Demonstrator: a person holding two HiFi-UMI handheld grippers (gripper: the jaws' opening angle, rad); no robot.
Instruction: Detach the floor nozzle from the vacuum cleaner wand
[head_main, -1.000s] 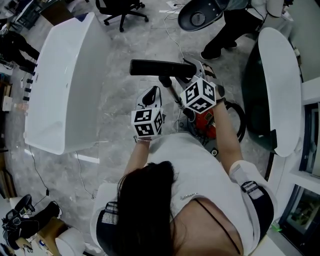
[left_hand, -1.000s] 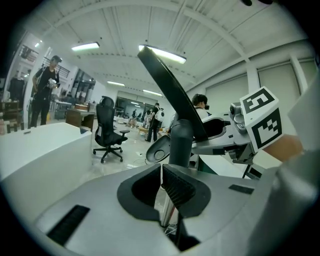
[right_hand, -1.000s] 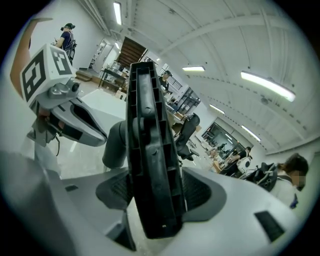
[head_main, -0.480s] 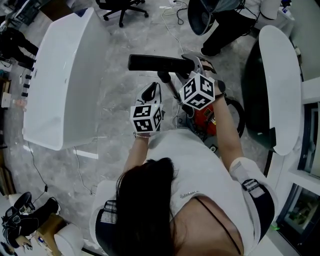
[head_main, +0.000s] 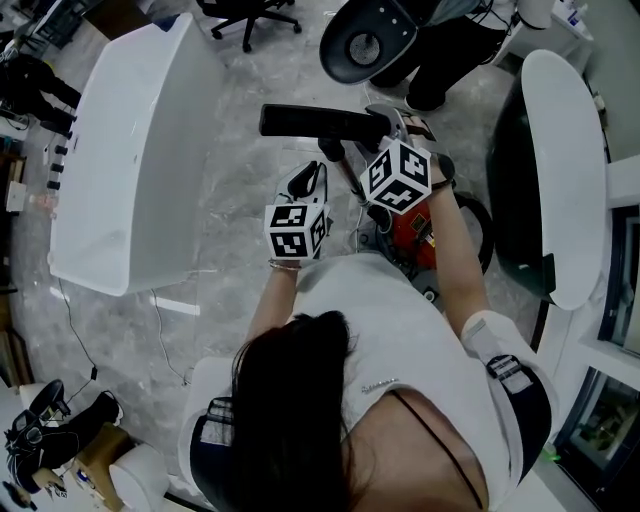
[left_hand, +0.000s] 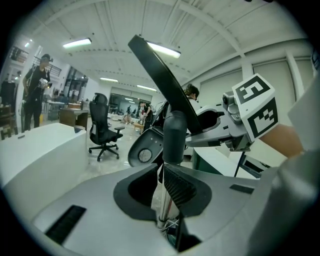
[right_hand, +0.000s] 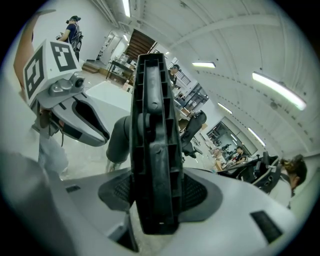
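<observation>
Head view: the black nozzle (head_main: 312, 121) sits crosswise at the far end of the wand (head_main: 345, 178), which slants back toward the near side.

Left gripper view: the left hand-held gripper (left_hand: 162, 175) is pinched narrow on the wand's chrome tube.

Right gripper view: the right hand-held gripper (right_hand: 155, 187) has just been closing, and its jaws are wide but pressed on the nozzle's edge.

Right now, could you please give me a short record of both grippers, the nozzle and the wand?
left gripper: shut on the wand
right gripper: jaws have just been closing, pads now on the nozzle
nozzle: black, looks still joined to the wand
wand: thin chrome tube below the nozzle's grey neck
vacuum: red body on the floor, under the right forearm
</observation>
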